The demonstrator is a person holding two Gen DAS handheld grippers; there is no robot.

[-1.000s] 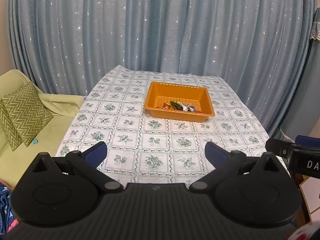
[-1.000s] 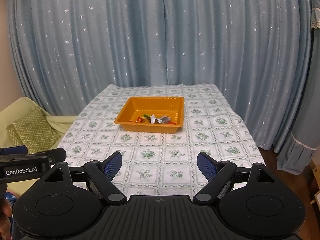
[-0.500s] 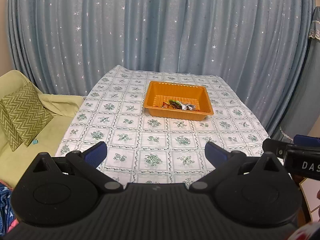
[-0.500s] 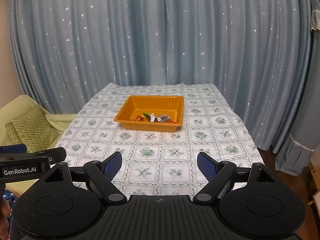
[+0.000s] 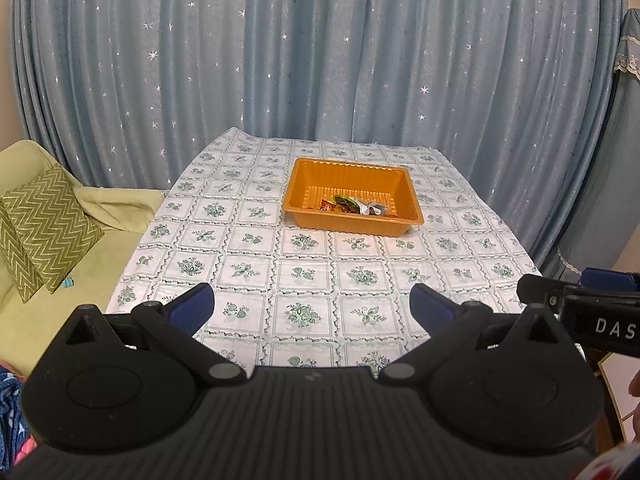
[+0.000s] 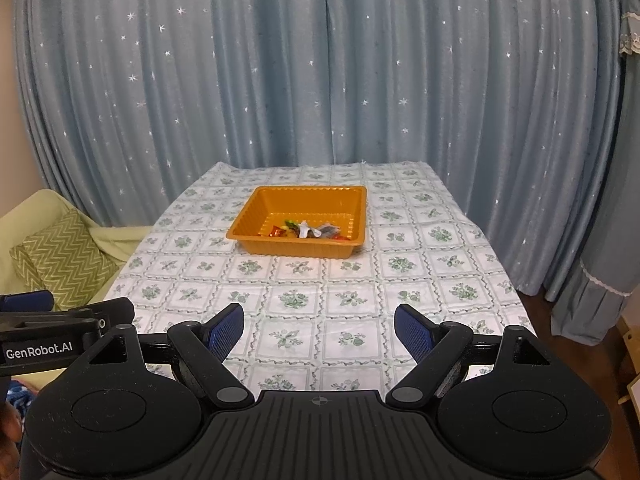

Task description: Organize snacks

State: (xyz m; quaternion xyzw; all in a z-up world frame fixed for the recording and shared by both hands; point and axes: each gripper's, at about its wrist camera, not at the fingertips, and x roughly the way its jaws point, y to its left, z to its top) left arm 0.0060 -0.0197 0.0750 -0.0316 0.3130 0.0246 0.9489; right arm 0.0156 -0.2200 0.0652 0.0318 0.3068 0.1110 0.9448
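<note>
While both grippers hung at the tabletop's near edge, left gripper [image 5: 312, 304] and right gripper [image 6: 319, 330] gaped empty. Snack packets [image 6: 306, 230] lay heaped in the orange tray [image 6: 256, 216] mid-table. Best approach: reach in over the near rim, pinch one wrapper.

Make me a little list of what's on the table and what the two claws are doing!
table: flowered cloth
tray: orange, past the middle of the table
snacks: small wrappers heaped at the tray's near side
left claw: open, empty, above the table's near edge
right claw: open, empty, above the table's near edge
backdrop: blue starry curtain
left side: green cushion
</note>
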